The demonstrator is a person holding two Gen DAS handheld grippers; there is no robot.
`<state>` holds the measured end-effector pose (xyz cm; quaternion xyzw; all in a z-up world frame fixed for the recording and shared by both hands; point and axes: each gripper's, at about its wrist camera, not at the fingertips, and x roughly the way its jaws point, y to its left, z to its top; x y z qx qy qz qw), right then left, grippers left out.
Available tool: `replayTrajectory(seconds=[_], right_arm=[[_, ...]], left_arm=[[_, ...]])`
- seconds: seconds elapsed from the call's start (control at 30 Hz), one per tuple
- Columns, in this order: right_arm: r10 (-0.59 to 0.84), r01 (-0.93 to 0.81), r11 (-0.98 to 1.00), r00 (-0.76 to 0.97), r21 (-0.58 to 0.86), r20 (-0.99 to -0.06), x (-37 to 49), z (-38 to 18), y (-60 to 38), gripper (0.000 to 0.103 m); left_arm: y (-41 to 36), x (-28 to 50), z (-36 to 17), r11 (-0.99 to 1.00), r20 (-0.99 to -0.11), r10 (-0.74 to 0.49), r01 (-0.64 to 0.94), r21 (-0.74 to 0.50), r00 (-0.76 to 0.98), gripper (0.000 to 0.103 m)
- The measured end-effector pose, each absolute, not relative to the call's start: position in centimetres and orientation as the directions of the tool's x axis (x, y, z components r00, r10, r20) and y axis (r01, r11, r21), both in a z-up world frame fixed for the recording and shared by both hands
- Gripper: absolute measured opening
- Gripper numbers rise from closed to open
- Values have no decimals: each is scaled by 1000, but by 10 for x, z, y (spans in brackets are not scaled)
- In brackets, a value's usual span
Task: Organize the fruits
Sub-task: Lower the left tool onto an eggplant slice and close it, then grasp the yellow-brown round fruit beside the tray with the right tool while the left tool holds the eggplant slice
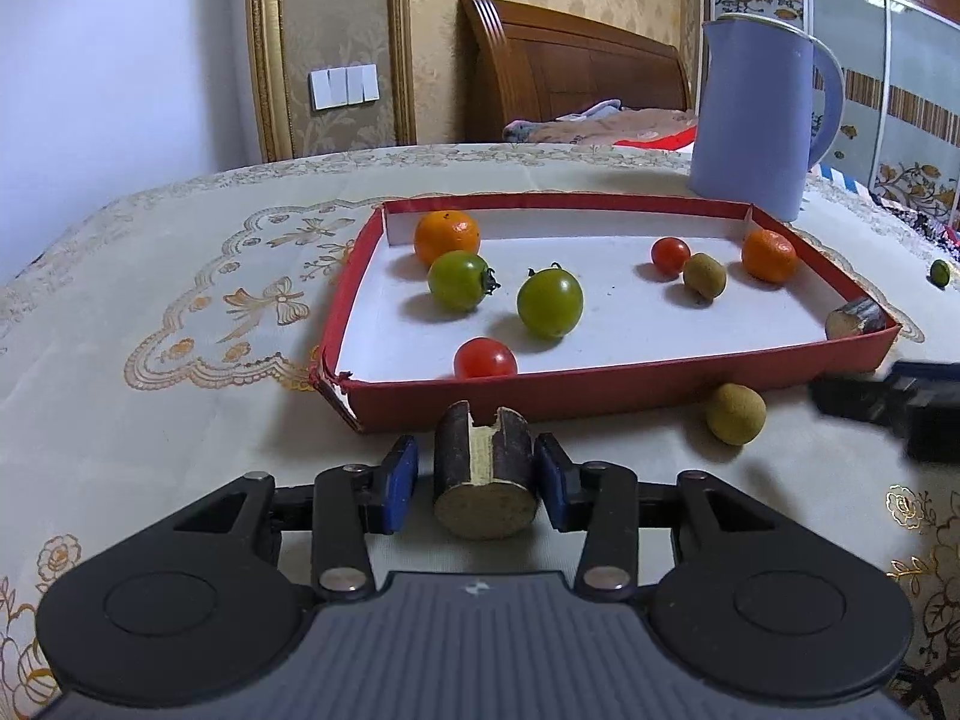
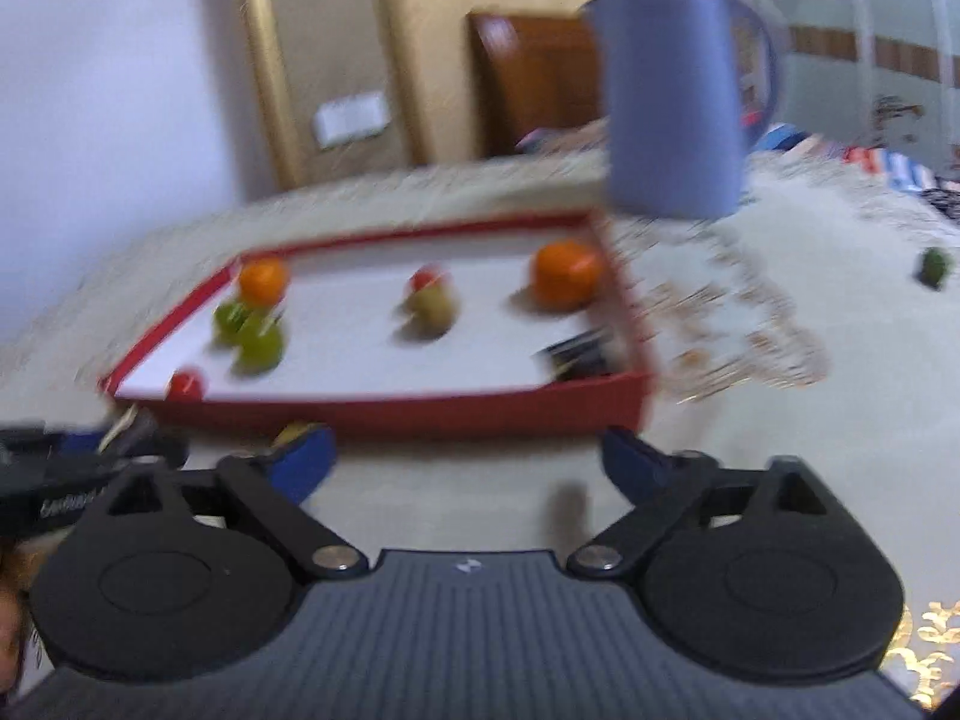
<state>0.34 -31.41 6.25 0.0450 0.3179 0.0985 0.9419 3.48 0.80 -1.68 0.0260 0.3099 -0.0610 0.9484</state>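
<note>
Item, cane piece [image 1: 485,480]: a short dark-barked stub with a pale cut face, sitting between the blue pads [image 1: 401,480] of the left gripper [image 1: 477,483], just short of the tray's near wall. The right pad is touching the bark; a sliver of gap is showing at the left pad, so whether the jaws are truly pinching it cannot be told.

Item, tray [image 1: 630,387]: red walls, white floor, torn at its near left corner. It is holding two oranges [image 1: 447,237], two green tomatoes [image 1: 549,303], two red tomatoes [image 1: 485,358], a kiwi [image 1: 704,276] and a second cane piece [image 1: 855,317] in the far right corner.

Item, loose kiwi [image 1: 735,413]: lying on the cloth just outside the near wall. A small green fruit [image 1: 939,272] is lying well off to the right.

Item, right gripper [image 2: 465,462]: jaws standing spread with nothing between them, hovering before the tray; its view is blurring.

Risks, as judged: the round stub is likely rolling out of a loose hold; carried low, it is catching the near wall; dropped carelessly, it is knocking the red tomato by that wall.

Surface: a cream tablecloth [image 1: 180,324] with gold embroidery.

Room: a blue jug [image 1: 759,114] standing behind the tray, a wooden headboard, patterned wallpaper, wall switches, sliding wardrobe doors.
</note>
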Motion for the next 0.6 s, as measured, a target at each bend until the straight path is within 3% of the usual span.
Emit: replayTrajectory(seconds=[0.2,0.6], right_arm=[[225,-200,974,763,109,-607,4,63,-293,87],[246,-262,963,745,67,-621,11,62,-261,72]], left_arm=[[9,35,-17,991,-591,-101,132,9,800,41],[9,35,-17,991,-591,-105,133,5,800,41]])
